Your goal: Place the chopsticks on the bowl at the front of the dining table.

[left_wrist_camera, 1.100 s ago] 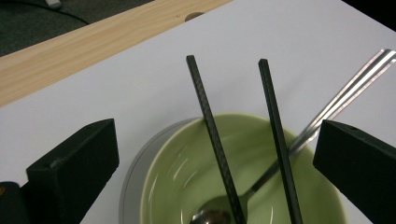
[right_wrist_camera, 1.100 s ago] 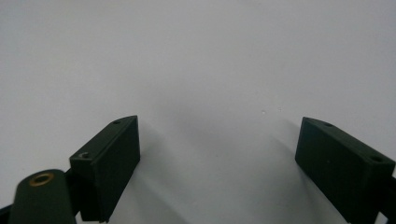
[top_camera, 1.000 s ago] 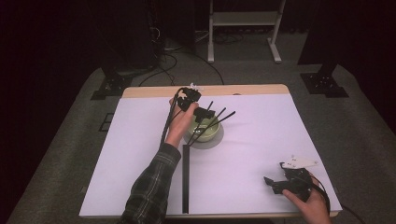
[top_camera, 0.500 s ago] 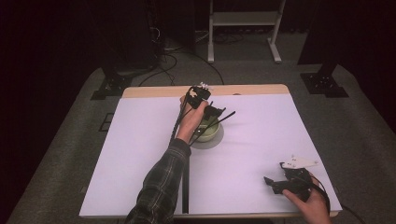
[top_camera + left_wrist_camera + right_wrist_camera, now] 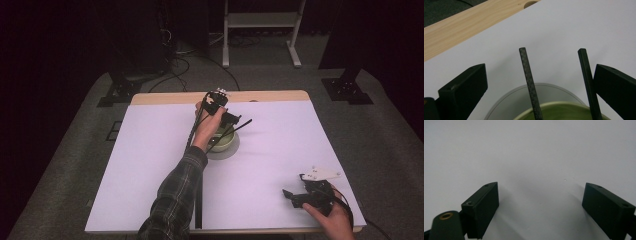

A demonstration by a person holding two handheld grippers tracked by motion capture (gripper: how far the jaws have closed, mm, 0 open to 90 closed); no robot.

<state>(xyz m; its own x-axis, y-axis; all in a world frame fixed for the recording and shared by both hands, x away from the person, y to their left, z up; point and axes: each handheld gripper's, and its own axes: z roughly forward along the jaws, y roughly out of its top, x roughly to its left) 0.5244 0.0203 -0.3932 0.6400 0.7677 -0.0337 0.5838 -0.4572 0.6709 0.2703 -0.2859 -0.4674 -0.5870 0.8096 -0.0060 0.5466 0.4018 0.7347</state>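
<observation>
Left gripper view puts the left tool [image 5: 541, 97] right over the work: its two black jaws stand wide apart, holding nothing, and between them two dark chopsticks [image 5: 530, 87] rise out of the green bowl [image 5: 559, 110], one near the middle of the gap and the other close beside one jaw, not clearly touched by it. The bowl sits on a grey saucer [image 5: 506, 105] on the white sheet covering the desk [image 5: 574, 30].

High view shows what has changed over the last second. The left tool [image 5: 226, 116] has travelled from the bowl's near-left side across to its far rim and now hangs above the bowl [image 5: 223, 141], with the chopsticks [image 5: 235, 129] slanting out toward the right. That move has brought the sticks inside the open jaws, so I judge a grasp on them is being lined up, with the closing not yet done.

Right gripper view looks along the right tool [image 5: 541, 210], jaws spread and empty above bare white sheet. In the high view that right tool [image 5: 305, 195] lies at the desk's near right corner, well apart from the bowl and unmoved.

The close view gives the sticks' place between the jaws; the high view gives the two tools' spacing.
</observation>
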